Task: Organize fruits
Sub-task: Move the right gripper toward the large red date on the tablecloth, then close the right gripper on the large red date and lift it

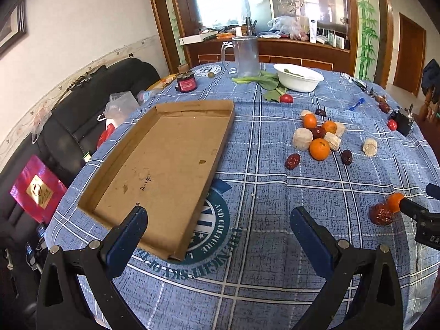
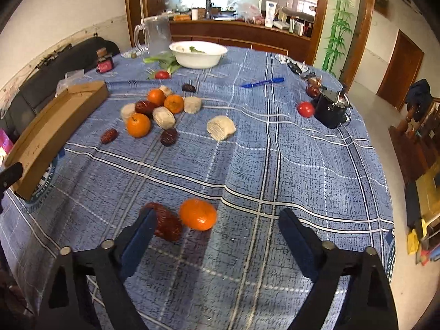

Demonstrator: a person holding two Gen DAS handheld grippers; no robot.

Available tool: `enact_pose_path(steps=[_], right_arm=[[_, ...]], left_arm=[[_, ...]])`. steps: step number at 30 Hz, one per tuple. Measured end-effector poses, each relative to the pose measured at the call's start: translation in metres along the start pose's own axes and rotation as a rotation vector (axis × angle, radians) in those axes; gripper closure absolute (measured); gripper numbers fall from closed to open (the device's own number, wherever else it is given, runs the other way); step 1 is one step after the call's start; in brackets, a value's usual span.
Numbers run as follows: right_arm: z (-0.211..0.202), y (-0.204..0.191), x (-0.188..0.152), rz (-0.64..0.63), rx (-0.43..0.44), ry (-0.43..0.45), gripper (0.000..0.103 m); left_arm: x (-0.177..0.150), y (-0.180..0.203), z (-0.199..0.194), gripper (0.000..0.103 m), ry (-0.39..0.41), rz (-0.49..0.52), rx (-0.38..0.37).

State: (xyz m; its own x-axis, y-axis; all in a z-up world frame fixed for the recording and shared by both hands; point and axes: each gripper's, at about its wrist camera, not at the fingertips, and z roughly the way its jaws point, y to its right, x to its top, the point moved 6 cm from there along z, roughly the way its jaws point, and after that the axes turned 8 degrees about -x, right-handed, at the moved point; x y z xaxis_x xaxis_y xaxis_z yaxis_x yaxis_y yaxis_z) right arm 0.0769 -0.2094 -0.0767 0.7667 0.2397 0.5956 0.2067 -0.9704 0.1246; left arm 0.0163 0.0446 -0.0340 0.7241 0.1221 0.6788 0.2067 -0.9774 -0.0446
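A shallow cardboard tray (image 1: 165,162) lies empty on the blue plaid tablecloth, also at the left in the right wrist view (image 2: 52,132). A pile of oranges (image 1: 319,149), red dates (image 1: 292,161) and pale round pieces (image 1: 302,139) sits mid-table; it also shows in the right wrist view (image 2: 138,125). My left gripper (image 1: 218,225) is open and empty, its left finger over the tray's near corner. My right gripper (image 2: 217,228) is open just above the cloth. An orange (image 2: 198,214) and a red date (image 2: 166,225) lie between its fingers, near the left one.
A white bowl (image 1: 299,78) with greens beside it, a clear pitcher (image 1: 244,55), a red jar (image 1: 186,82), small tomatoes (image 2: 305,109), a blue pen (image 2: 262,82) and a dark device (image 2: 331,108) stand on the far half. A black sofa (image 1: 68,126) lies beyond the left table edge.
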Motion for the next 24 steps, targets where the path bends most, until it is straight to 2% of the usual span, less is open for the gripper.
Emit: enact_pose_path(steps=[3, 6, 9, 11, 15, 19, 24], right_arm=[[0.001, 0.0, 0.002, 0.031, 0.047, -0.007, 0.013], [-0.004, -0.002, 0.004, 0.035, 0.041, 0.007, 0.013], [-0.011, -0.004, 0.006, 0.033, 0.011, 0.029, 0.013], [-0.014, -0.004, 0.005, 0.049, 0.009, 0.031, 0.013], [-0.016, -0.003, -0.003, 0.061, -0.028, 0.024, 0.013], [-0.013, -0.01, -0.017, 0.088, 0.009, -0.024, 0.013], [-0.003, -0.031, -0.025, 0.109, 0.041, -0.066, 0.014]], left_arm=[[0.001, 0.005, 0.0, 0.0, -0.003, -0.008, -0.019], [0.006, 0.01, 0.001, 0.0, 0.01, -0.015, -0.065], [0.011, 0.011, 0.006, 0.0, 0.011, 0.0, -0.071], [0.012, 0.012, 0.011, 0.0, -0.006, 0.003, -0.086], [0.013, 0.015, 0.025, 0.0, -0.053, 0.023, -0.166], [0.019, 0.011, 0.024, 0.0, -0.014, 0.072, -0.147], [0.026, 0.002, 0.027, 0.0, -0.006, 0.091, -0.128]])
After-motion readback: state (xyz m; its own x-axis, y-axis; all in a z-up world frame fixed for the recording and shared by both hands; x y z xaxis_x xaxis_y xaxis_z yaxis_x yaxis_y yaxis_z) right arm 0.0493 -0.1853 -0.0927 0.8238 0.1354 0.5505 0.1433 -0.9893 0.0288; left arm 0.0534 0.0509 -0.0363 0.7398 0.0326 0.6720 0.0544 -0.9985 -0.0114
